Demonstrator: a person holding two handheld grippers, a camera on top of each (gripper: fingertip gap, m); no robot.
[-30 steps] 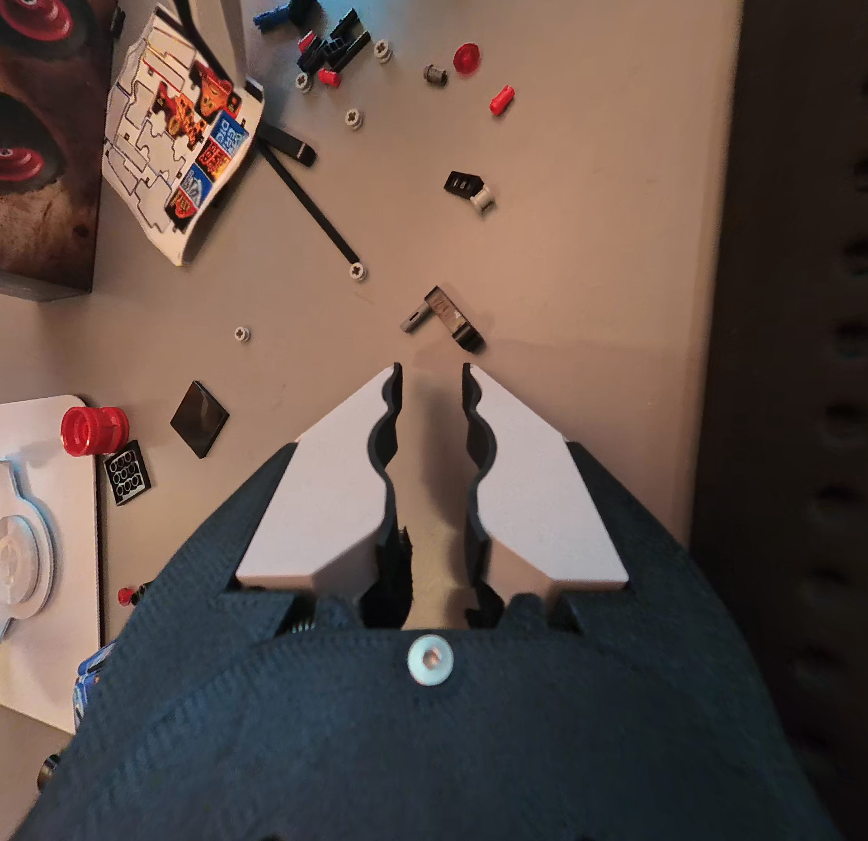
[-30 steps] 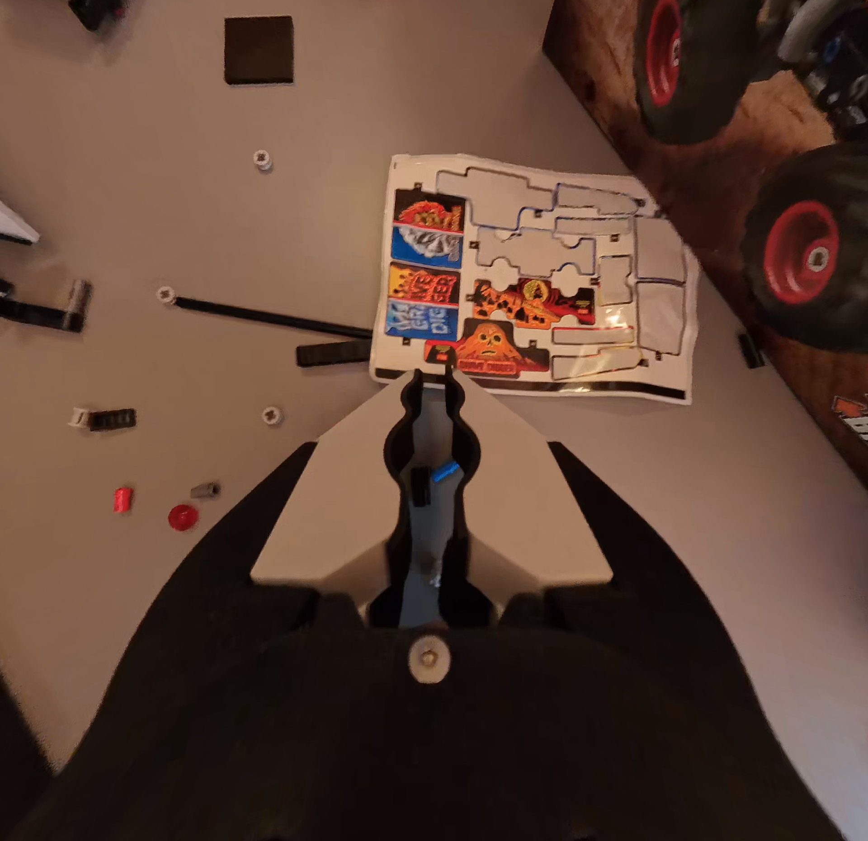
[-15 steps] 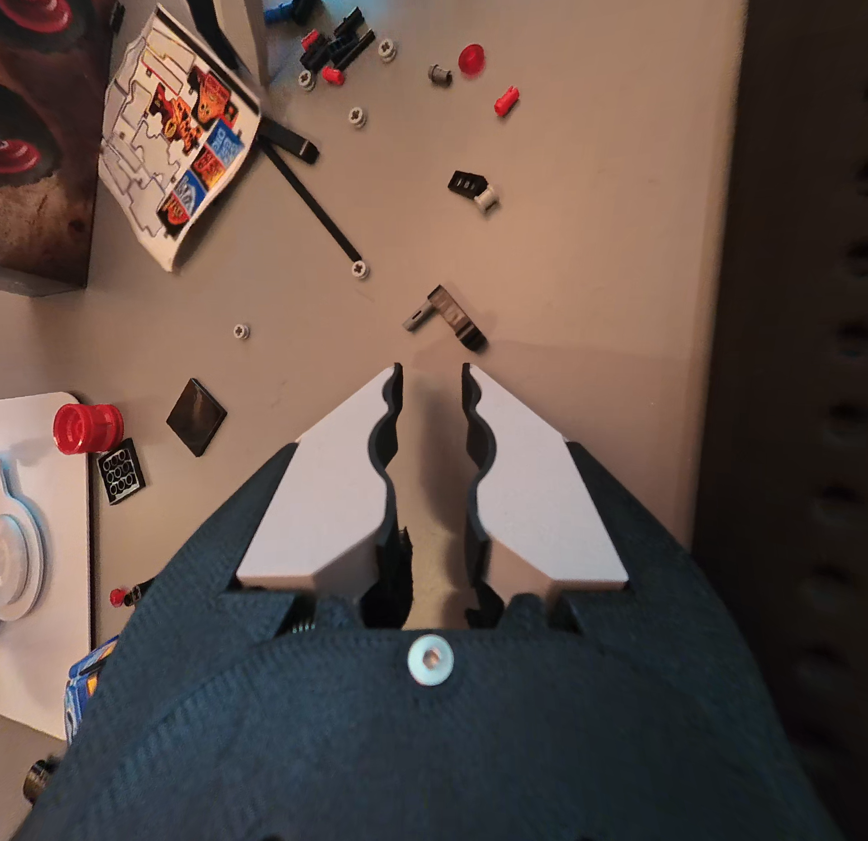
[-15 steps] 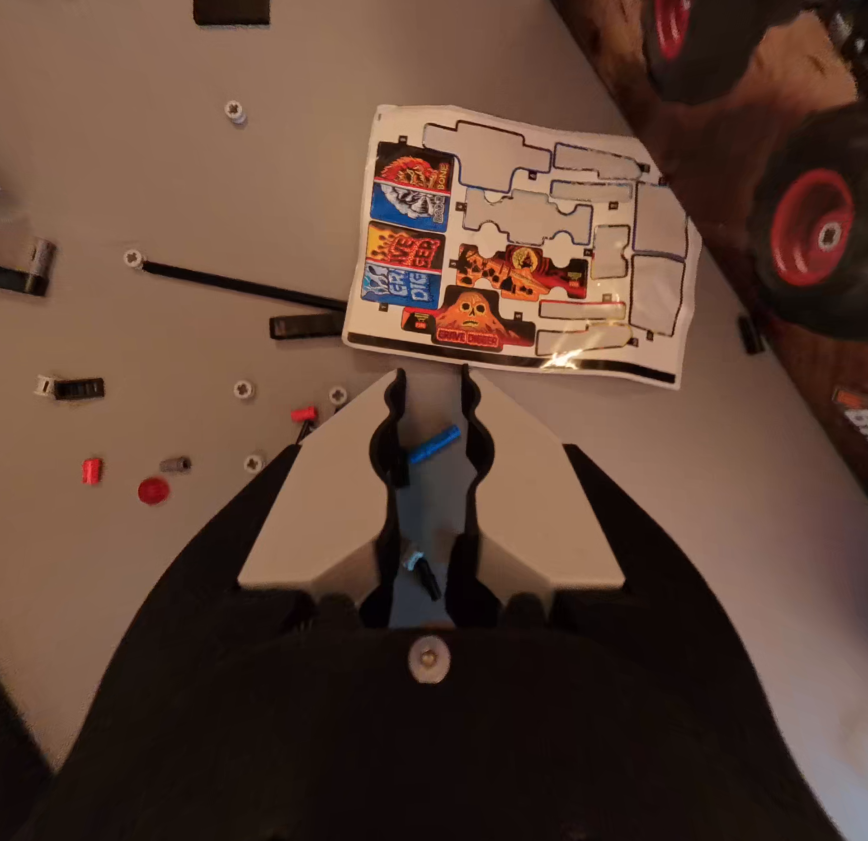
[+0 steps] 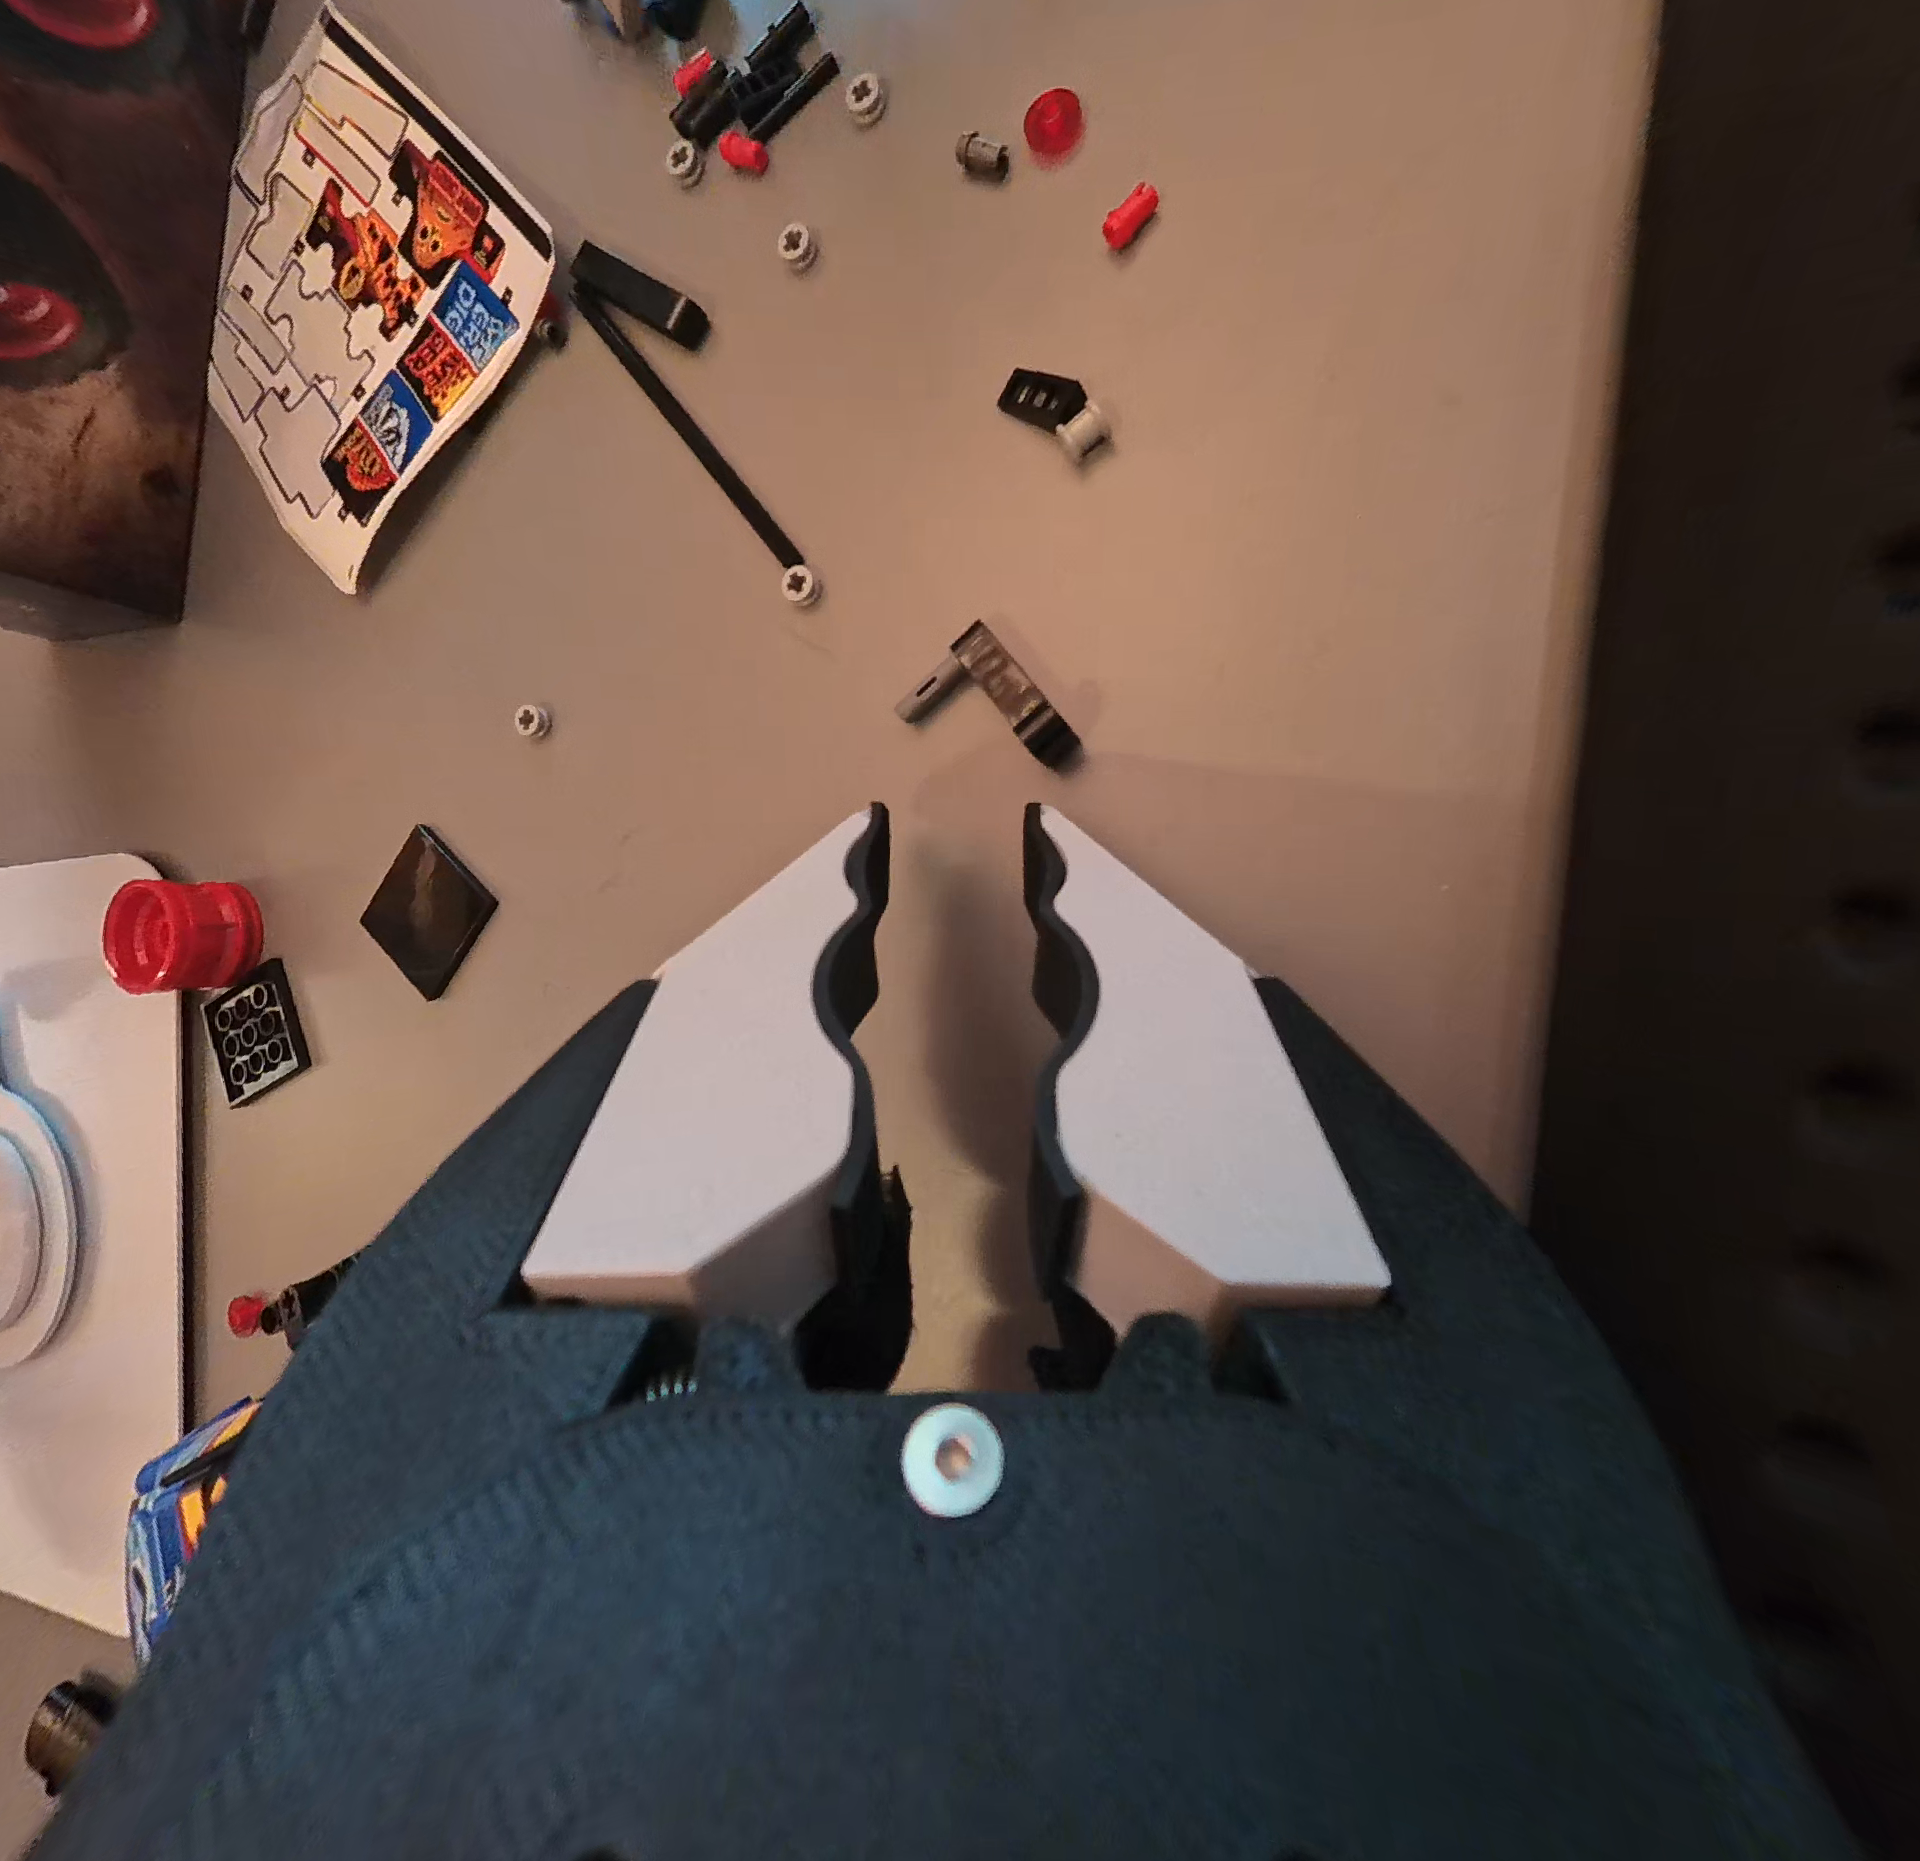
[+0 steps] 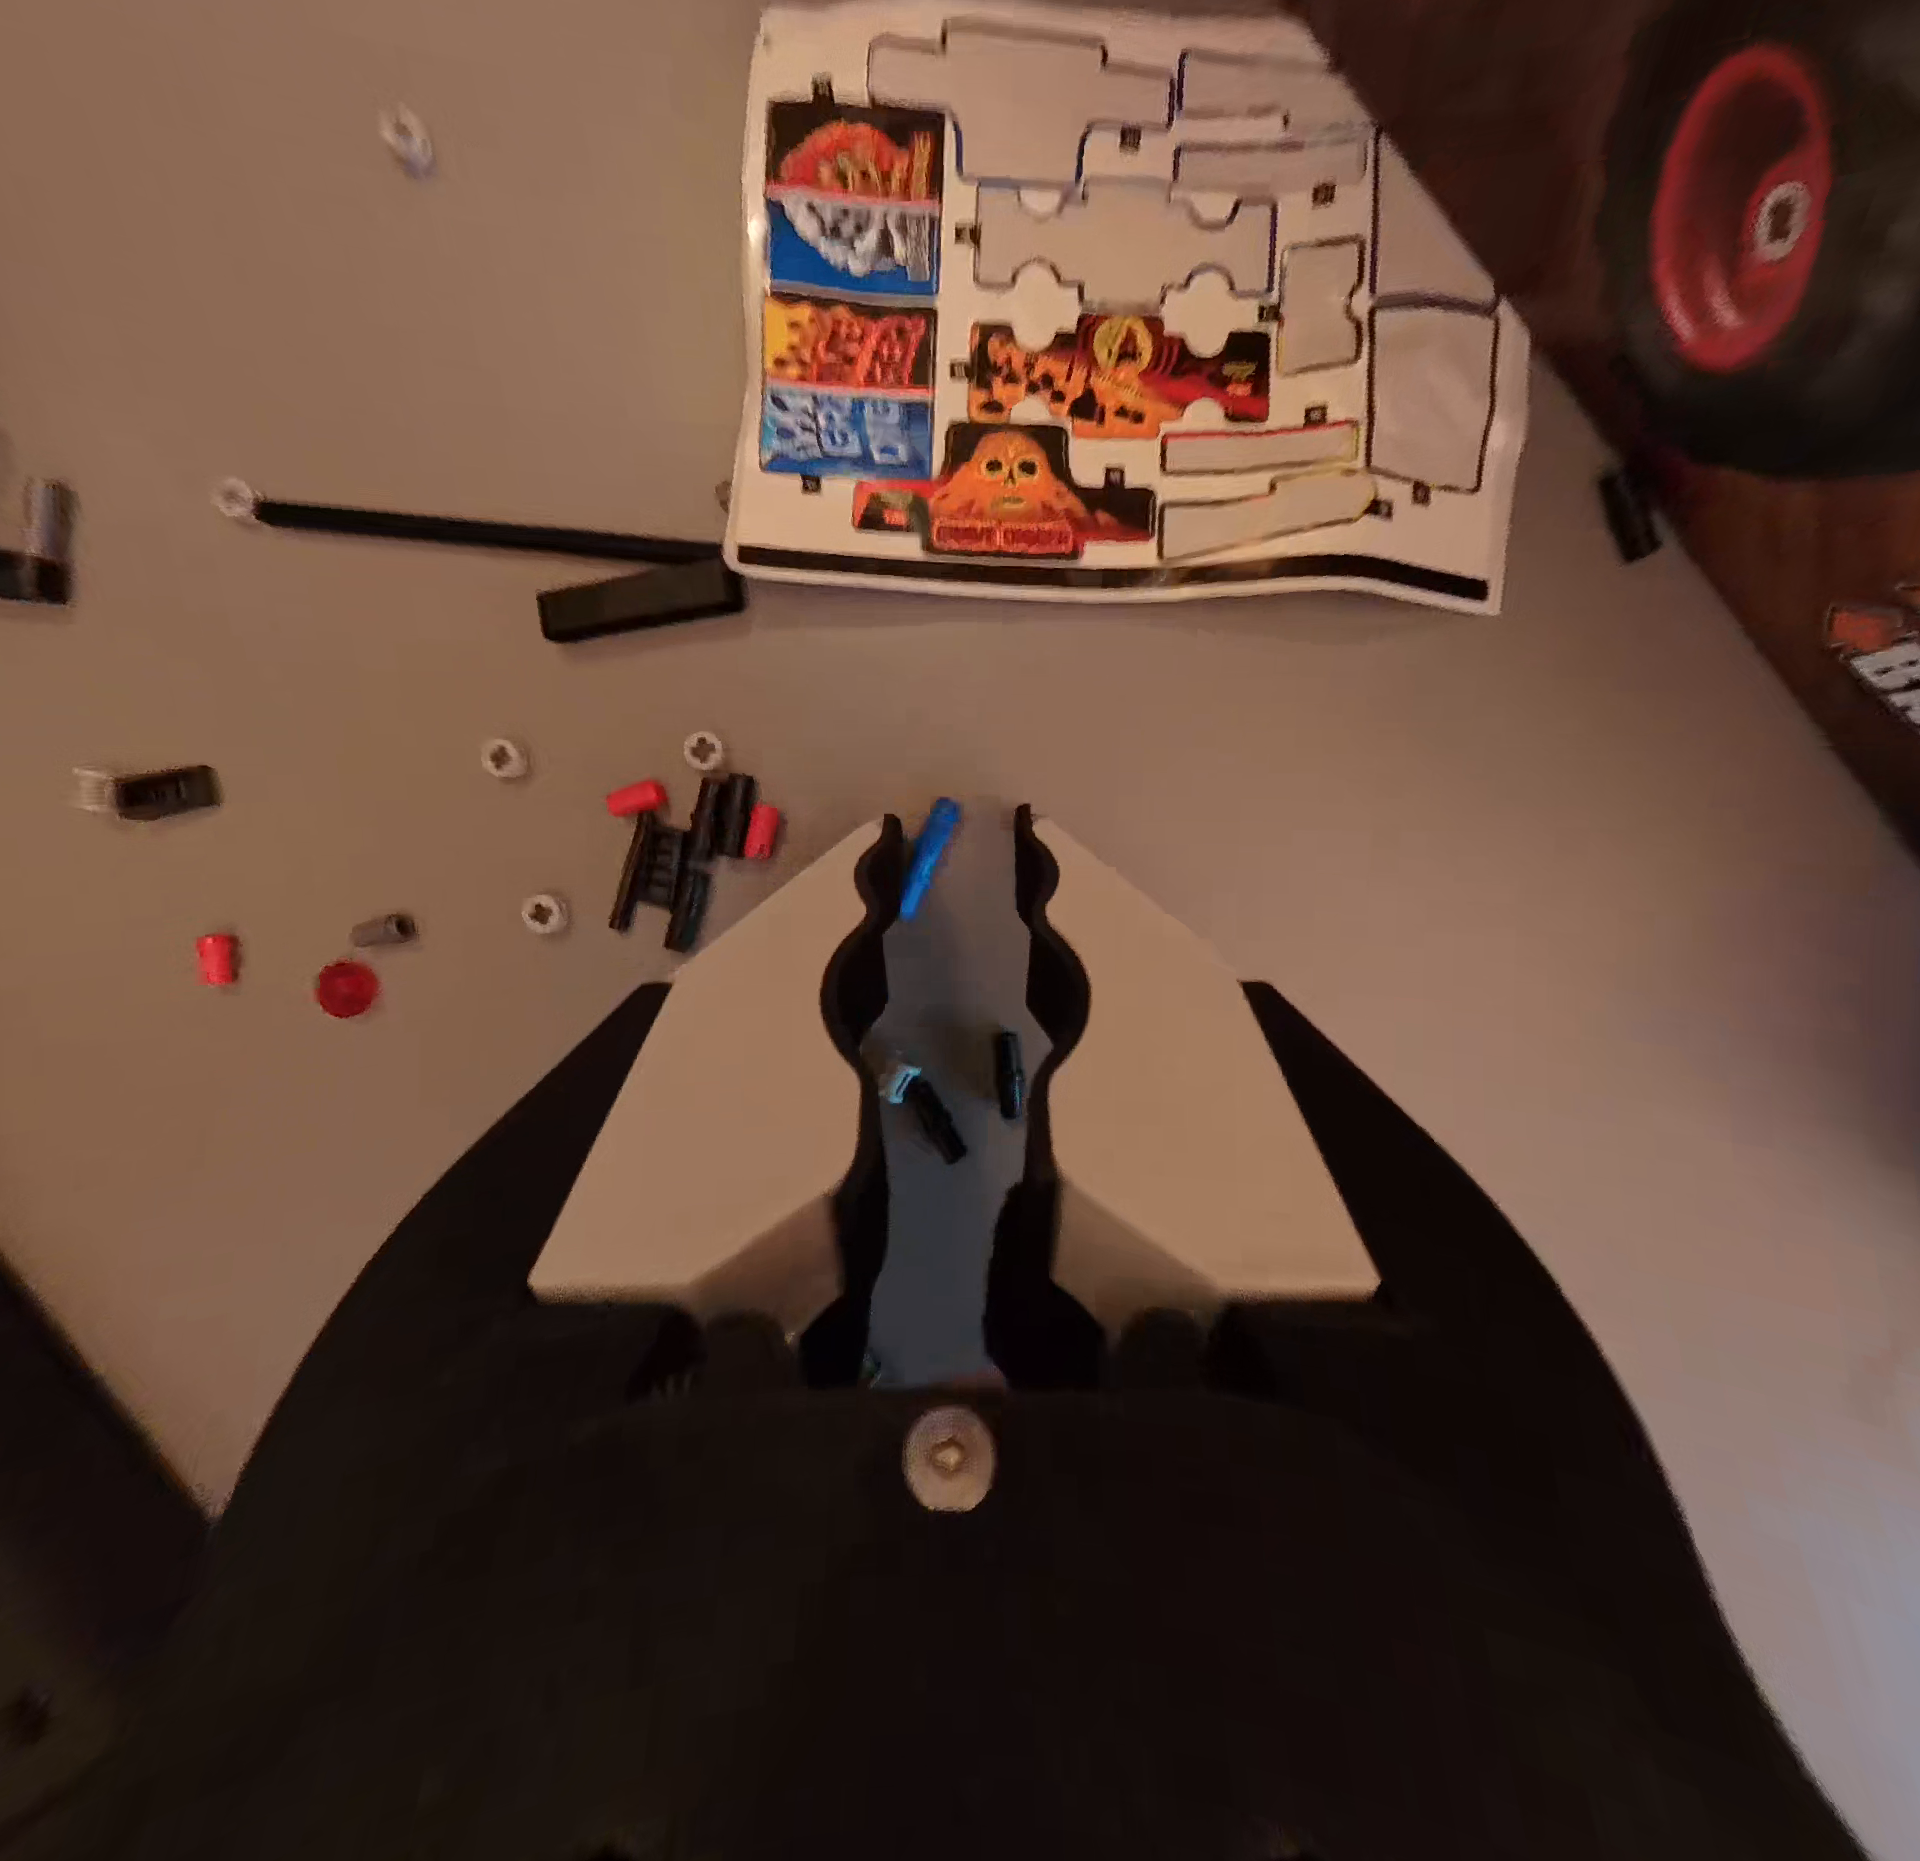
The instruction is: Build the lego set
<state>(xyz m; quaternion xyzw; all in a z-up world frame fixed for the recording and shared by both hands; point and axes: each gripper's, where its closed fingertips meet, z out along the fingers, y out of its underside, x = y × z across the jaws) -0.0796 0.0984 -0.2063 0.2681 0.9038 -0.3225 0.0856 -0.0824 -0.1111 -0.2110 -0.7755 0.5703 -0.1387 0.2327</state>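
Landmark: sticker sheet [image 5: 374,284], white, partly peeled, lying flat on the grey table [image 5: 1299,585]; seen again in the right wrist view [image 6: 1122,305].

Left gripper [image 5: 954,824]: jaws spread, nothing between them, hanging above bare table well away from the sheet.

Right gripper [image 6: 954,824]: jaws spread, gripping nothing; tips just below the sheet's lower edge.

Loose lego pieces, placed from the sheet:
- blue pin [image 6: 928,855]; on the table just below the sheet, between the right gripper's tips, leaning toward one finger, contact not clear;
- two small black pins [image 6: 935,1120], [image 6: 1008,1073]; farther down the same gap, one with a pale blue end;
- long black axle [image 6: 468,528]; one end at the sheet's lower left corner, running away from it;
- short black beam [image 6: 639,601]; just beside that corner, under the axle's end;
- black connector cluster [image 6: 686,855] with red pins; below and left of the sheet;
- red round stud [image 6: 345,988]; far lower left;
- grey and black angled piece [image 5: 987,694]; well apart from the sheet, just ahead of the left gripper's tips;
- black square tile [image 5: 428,909]; well away from the sheet, in the left wrist view;
- red hub [image 5: 182,933]; beyond the tile, on the edge of a white board [image 5: 94,1240].

Set box [image 6: 1714,253], with printed red wheels; touching the sheet's far side.
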